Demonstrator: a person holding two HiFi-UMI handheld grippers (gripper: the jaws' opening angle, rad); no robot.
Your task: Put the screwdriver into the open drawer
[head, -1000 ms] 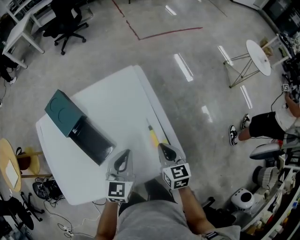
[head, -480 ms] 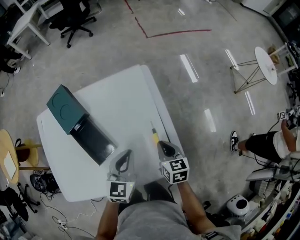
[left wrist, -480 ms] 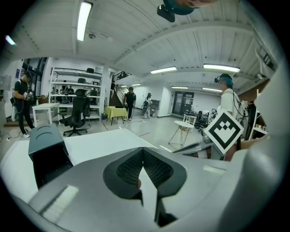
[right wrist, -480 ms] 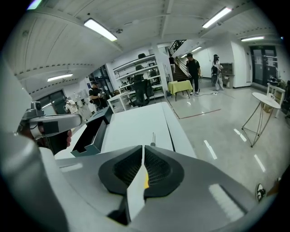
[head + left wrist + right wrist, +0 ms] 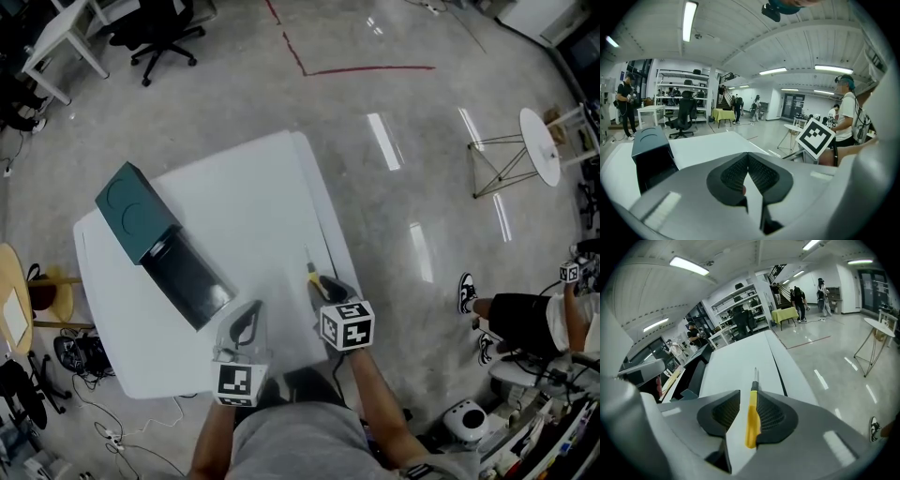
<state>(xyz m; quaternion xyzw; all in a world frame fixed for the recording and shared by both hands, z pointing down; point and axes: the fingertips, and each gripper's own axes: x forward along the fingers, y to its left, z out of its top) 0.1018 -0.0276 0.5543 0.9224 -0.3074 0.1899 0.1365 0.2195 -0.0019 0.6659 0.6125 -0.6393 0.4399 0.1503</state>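
Screwdriver with yellow handle and thin steel shaft (image 5: pixel 751 418) is the target. White rectangular table (image 5: pixel 234 202) carries a dark green drawer cabinet (image 5: pixel 131 220), its black drawer (image 5: pixel 192 279) pulled open toward five o'clock. Left gripper (image 5: pixel 747 157) hangs idle, jaws together. Right gripper (image 5: pixel 749 394), the nearer, straddles the handle lying by the table's four o'clock edge; shaft points to twelve along its jaws, drawer at ten o'clock. A second ago it hung short, jaws closed; they have just been opening, not yet gripping
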